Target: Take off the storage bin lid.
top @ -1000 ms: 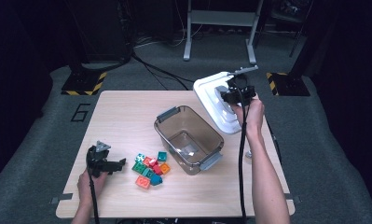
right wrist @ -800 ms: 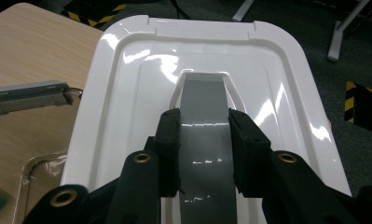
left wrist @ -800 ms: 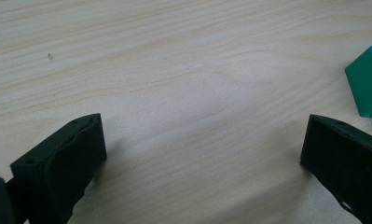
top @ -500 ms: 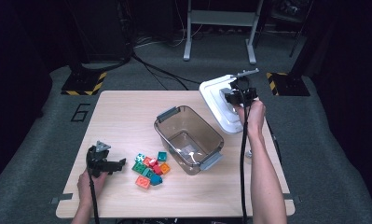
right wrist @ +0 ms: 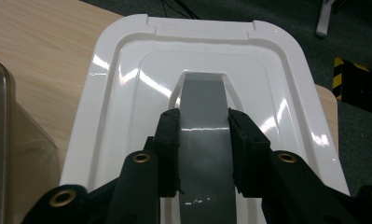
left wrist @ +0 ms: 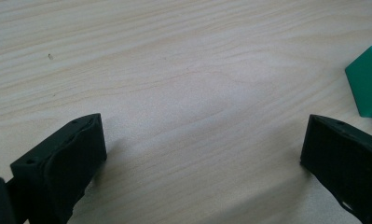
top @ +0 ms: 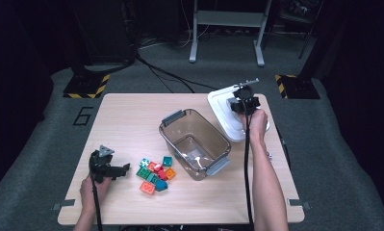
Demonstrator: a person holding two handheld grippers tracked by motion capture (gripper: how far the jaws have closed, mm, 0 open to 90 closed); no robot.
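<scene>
- clamping the grey handle [right wrist: 203,135] of the white lid [right wrist: 127,93], the right gripper [right wrist: 203,135] is seen in its own view with both pads pressed against the handle's two sides, the jaws drawn in narrow around it.
- in the high view, the right gripper [top: 243,103] is placed over the white lid [top: 219,107], which lies at the far right part of the wooden table [top: 127,120], with one corner reaching past the table's far edge.
- the lid is found just beside the clear plastic bin [top: 195,143], at the bin's far right; whether the two touch cannot be told.
- the bin is left uncovered near the middle of the table, grey latches at both of its ends.
- the left gripper [top: 108,169] is held low at the near left part of the table, with its jaws spread wide and nothing between them; in the left gripper view only bare wood is framed by the two black jaws.
- a cluster of coloured blocks [top: 155,174] is gathered between the left gripper and the bin, close to the gripper's tips but not touched by them.
- a green block [left wrist: 368,86] is seen at the right edge of the left gripper view, just outside the jaw on that side.
</scene>
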